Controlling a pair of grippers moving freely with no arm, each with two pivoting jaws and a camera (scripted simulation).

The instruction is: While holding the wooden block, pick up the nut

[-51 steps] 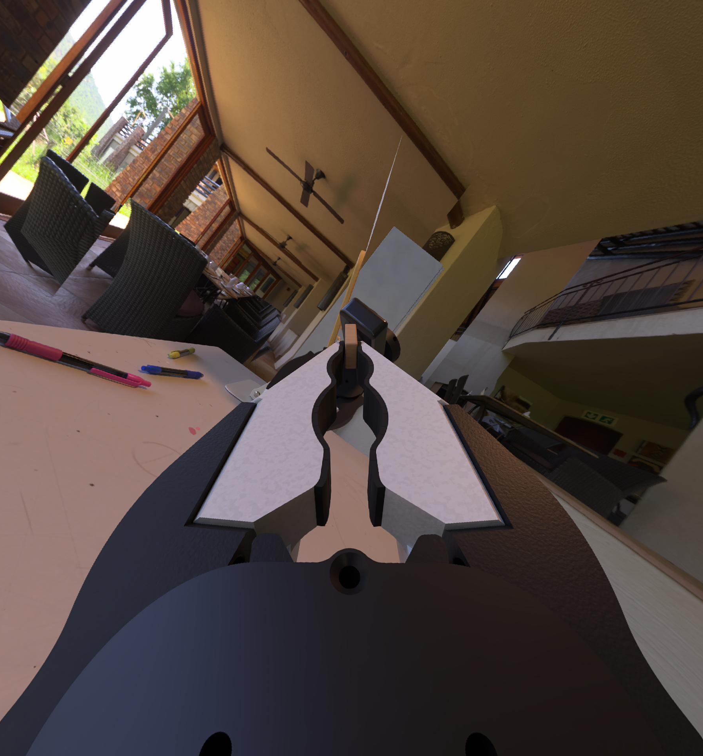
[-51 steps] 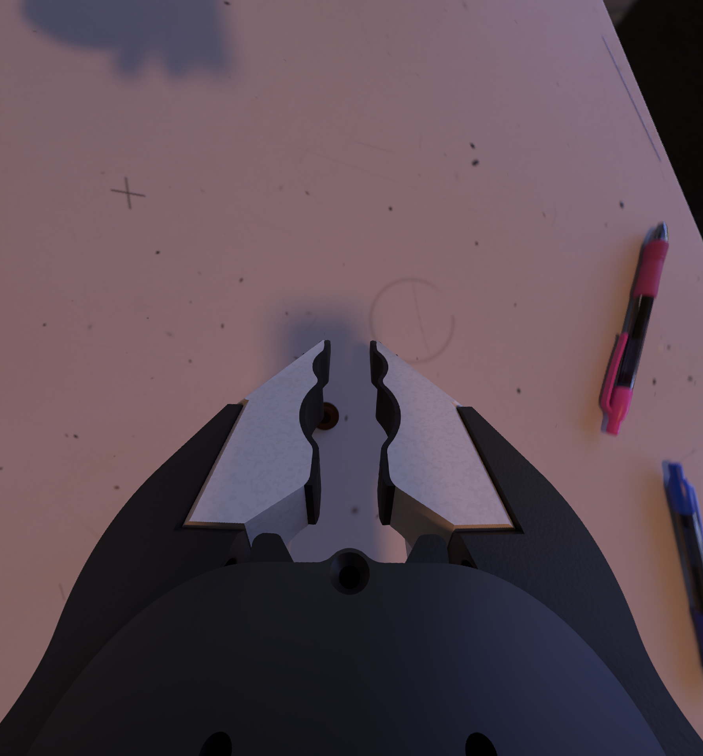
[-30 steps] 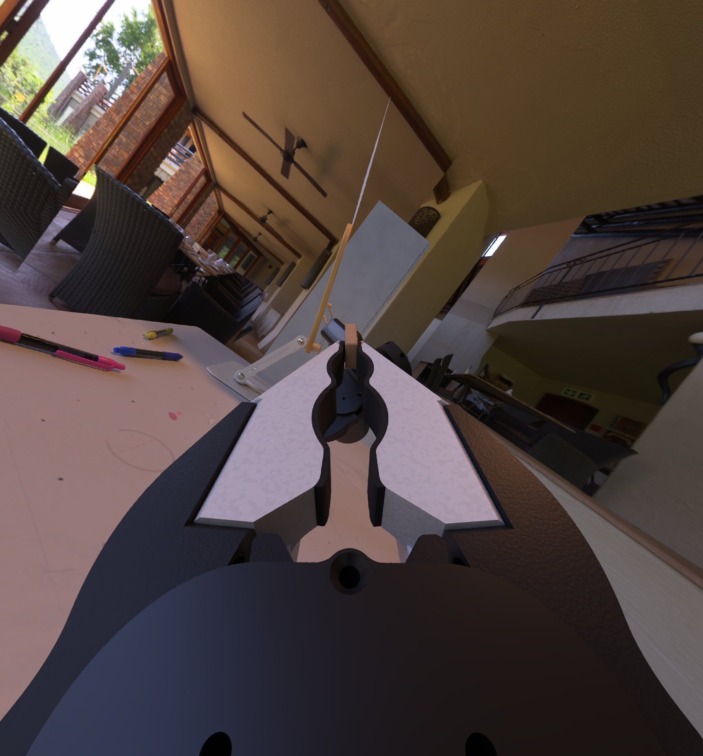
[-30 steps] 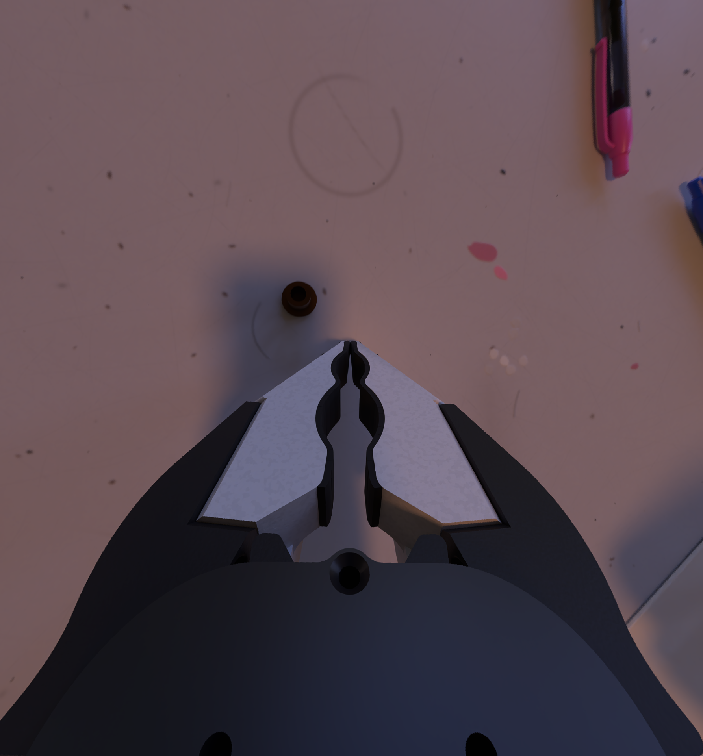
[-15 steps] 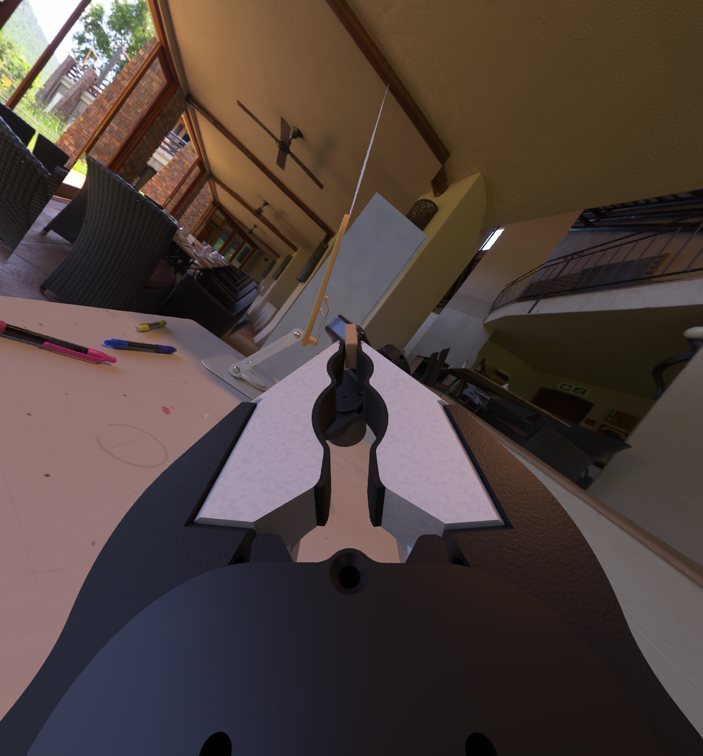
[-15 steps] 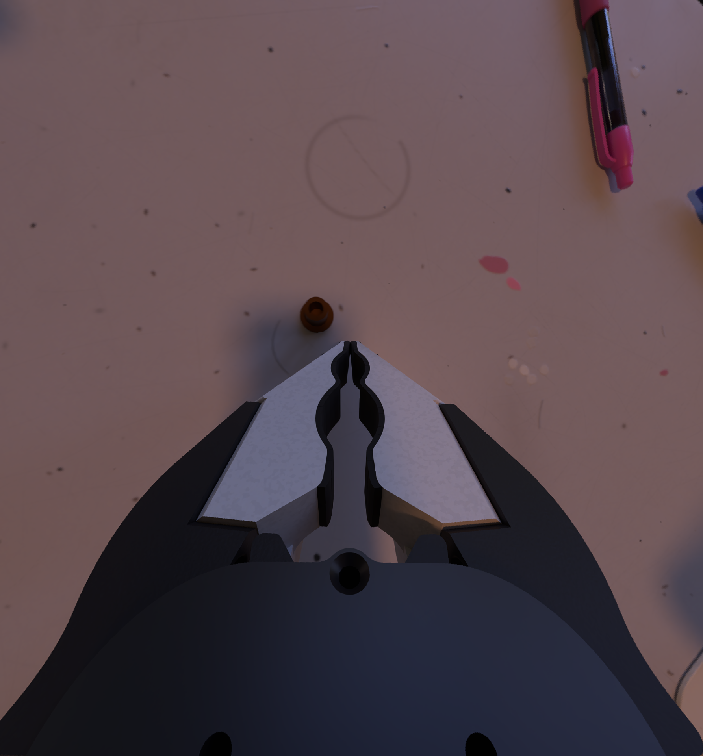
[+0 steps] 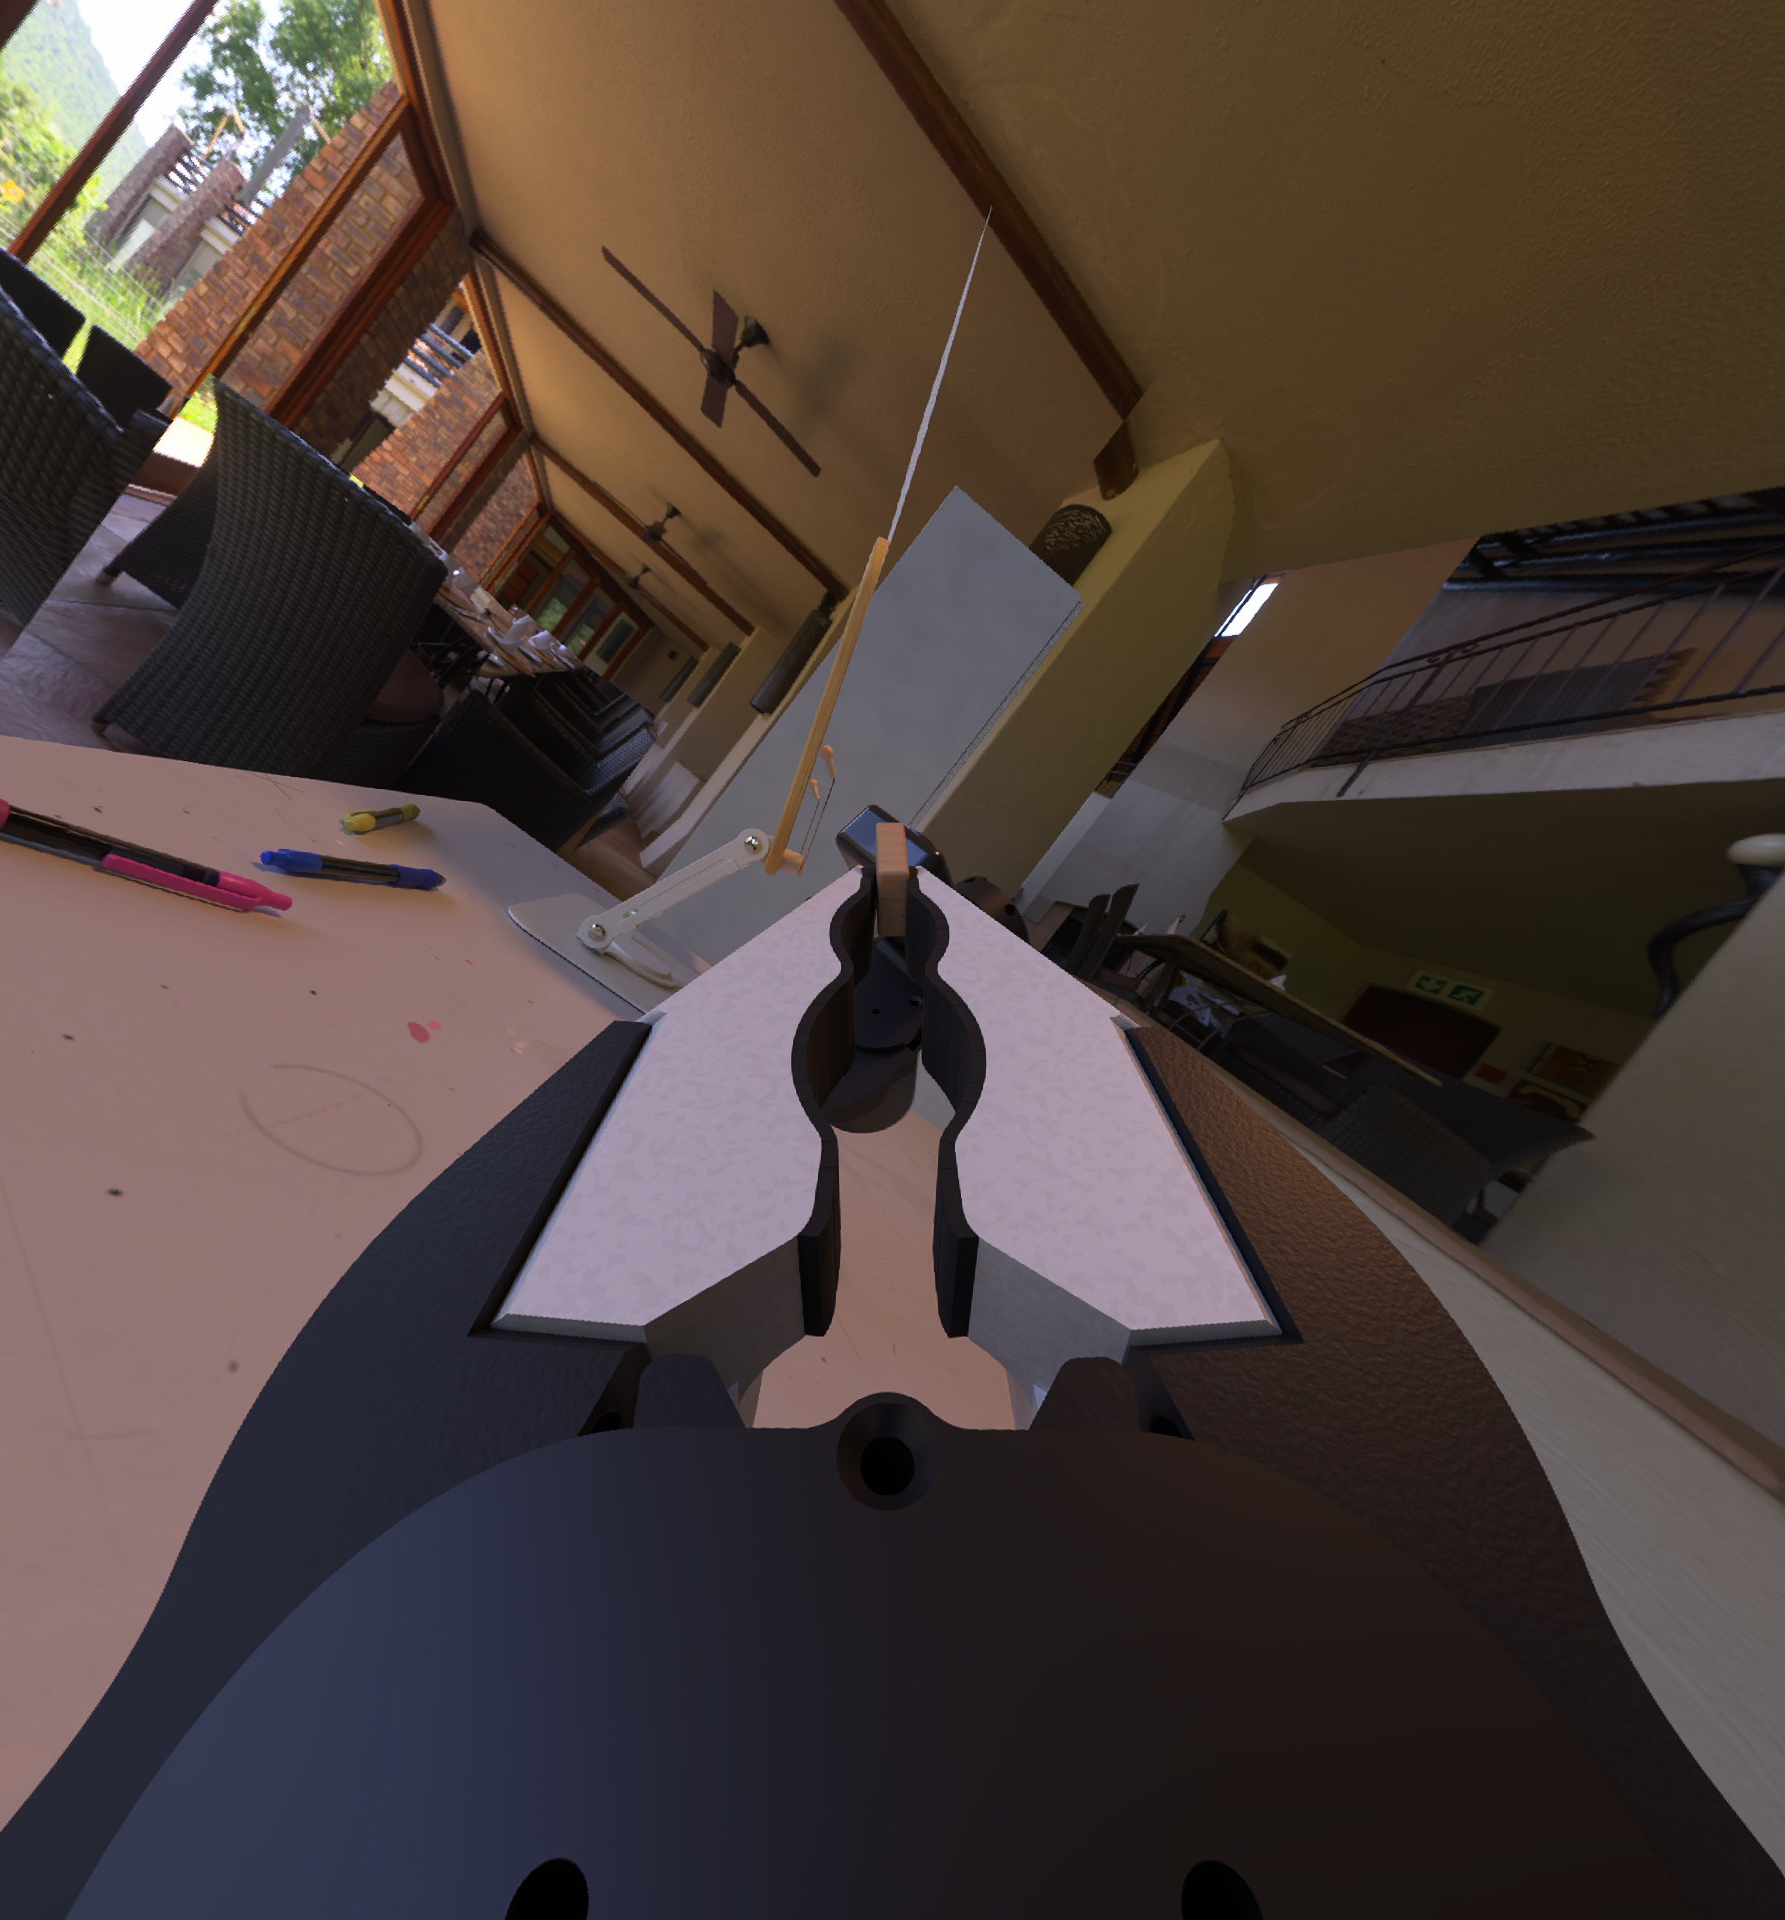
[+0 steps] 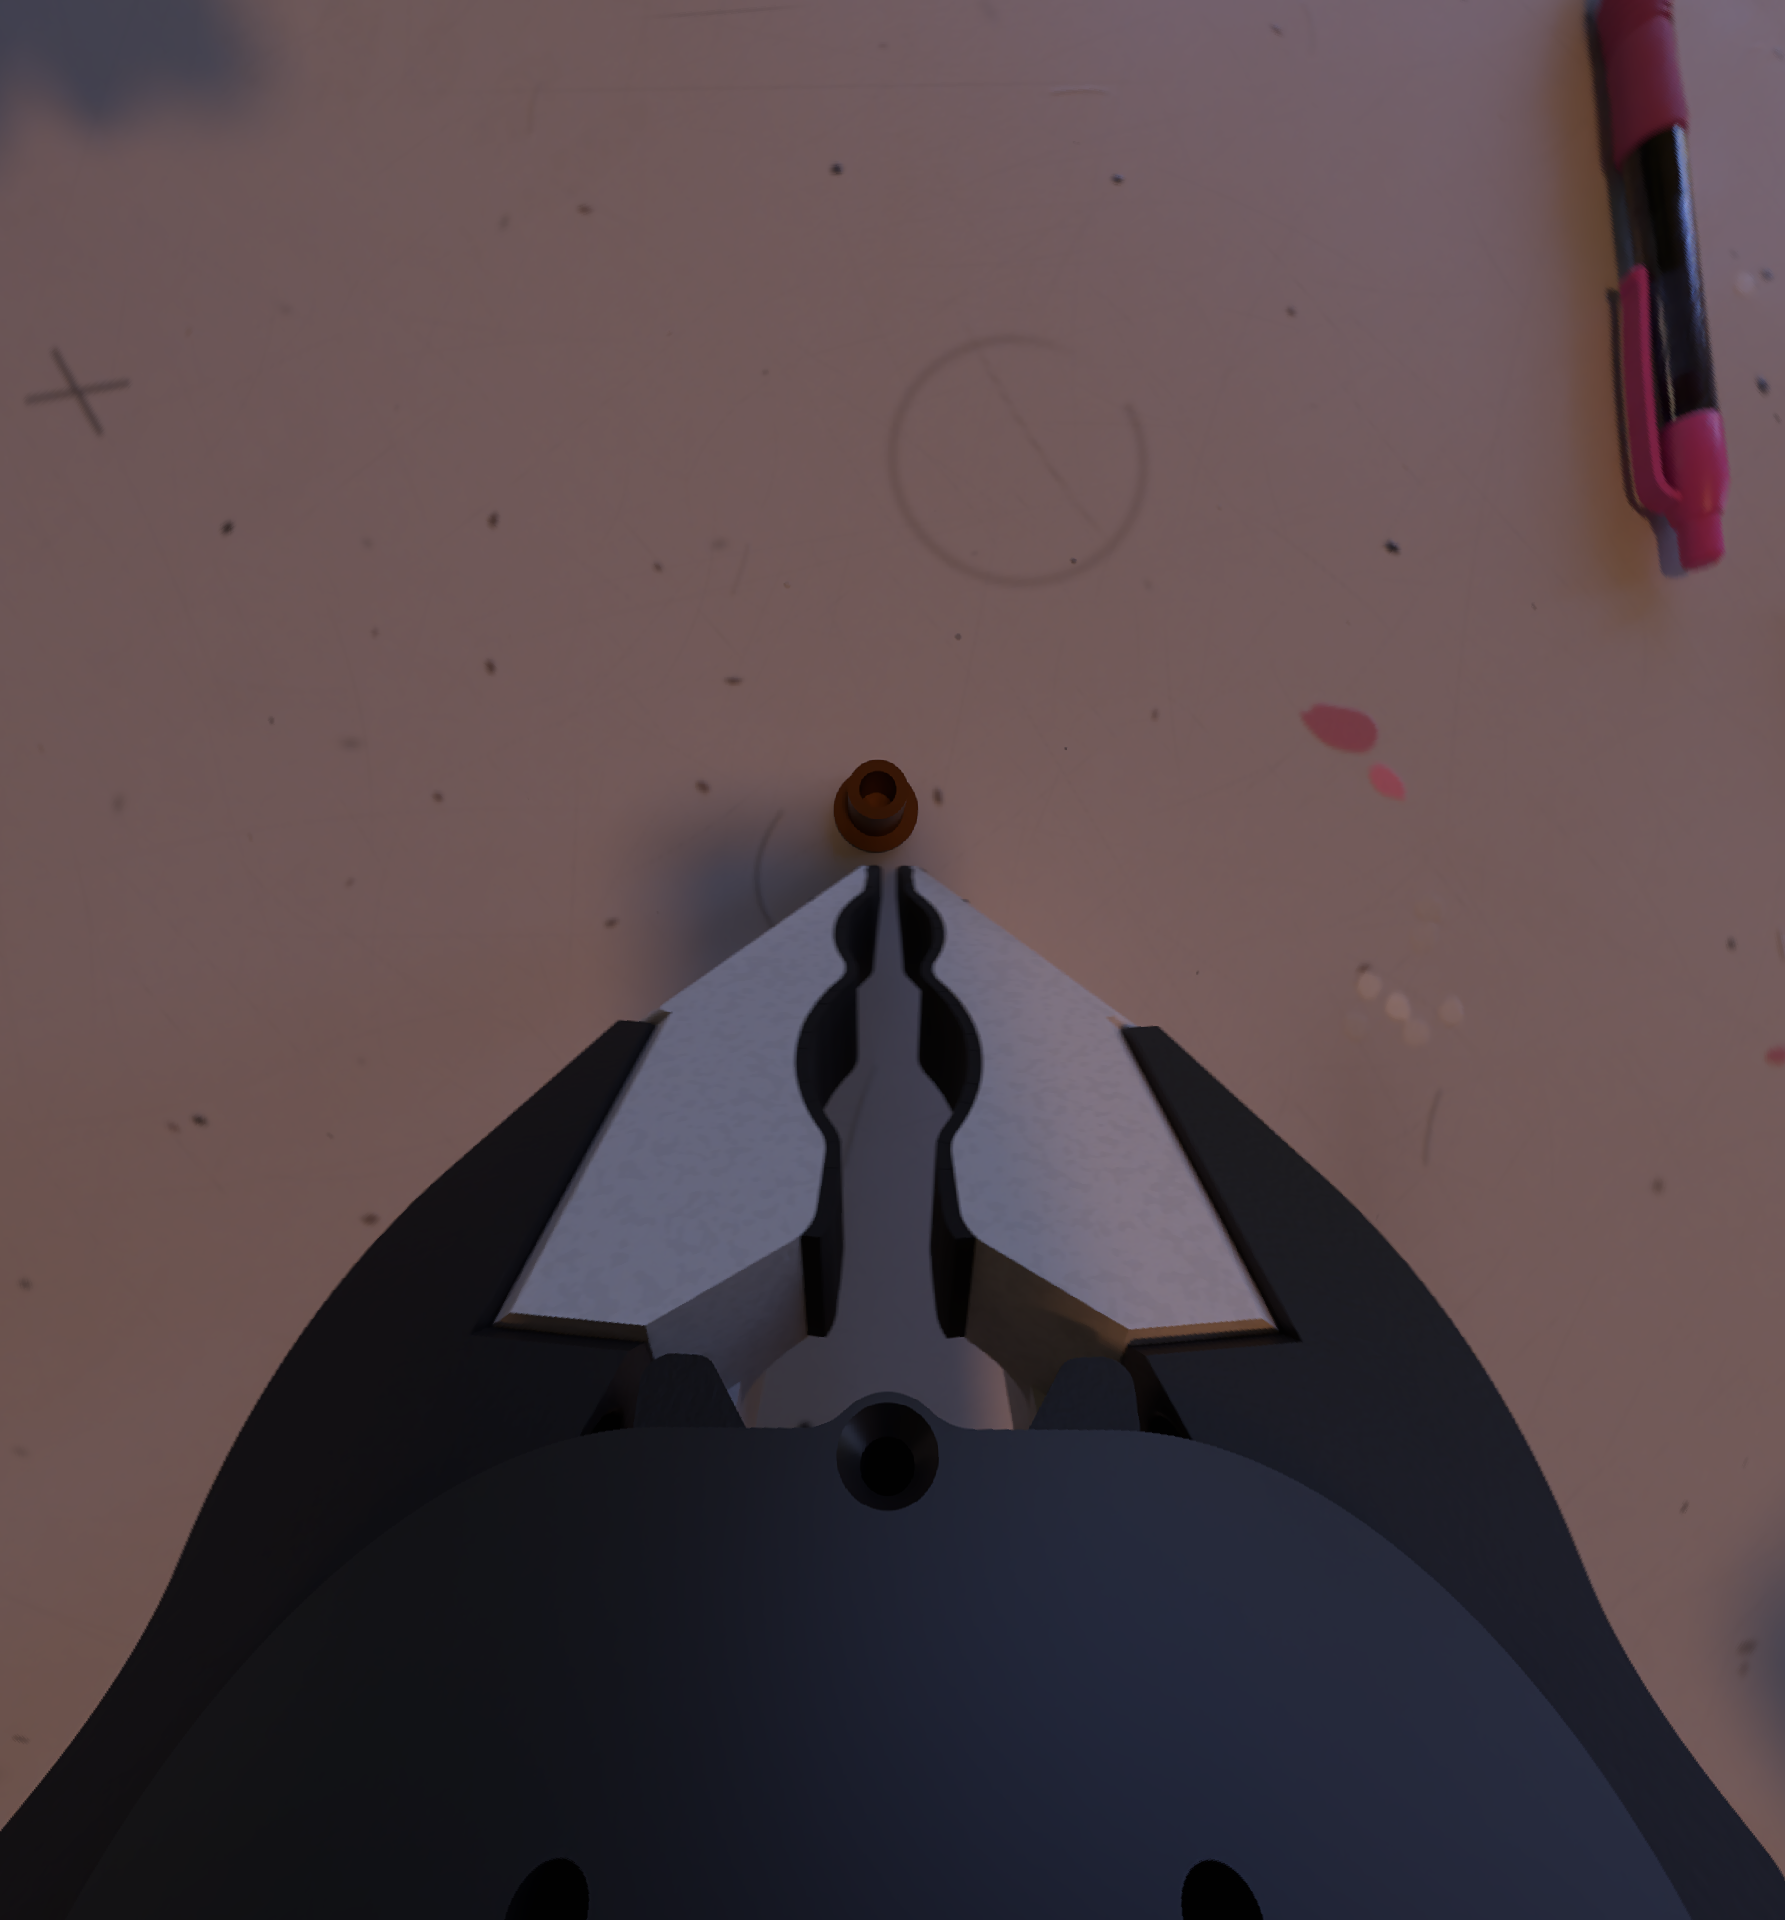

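The left tongs (image 7: pixel 890 896) are clenched on the wooden block (image 7: pixel 889 879), a thin tan piece standing upright between the tips and poking just past them. Through the gap behind the block a dark part shows, probably the other tongs, though the view there is too cramped to be sure. Off to the left of these tongs, a pink pen (image 7: pixel 109 847), a blue pen (image 7: pixel 351 869) and a small yellow marker (image 7: pixel 379 819) lie on the counter (image 7: pixel 140 1195).

The right tongs (image 8: pixel 887 873) point down at the counter, tips nearly together with only a narrow slit between them, grasping nothing. The nut (image 8: pixel 874 805), small and brown, sits on the counter just ahead of the tips, not touching them. The pink pen lies far off to the upper right.
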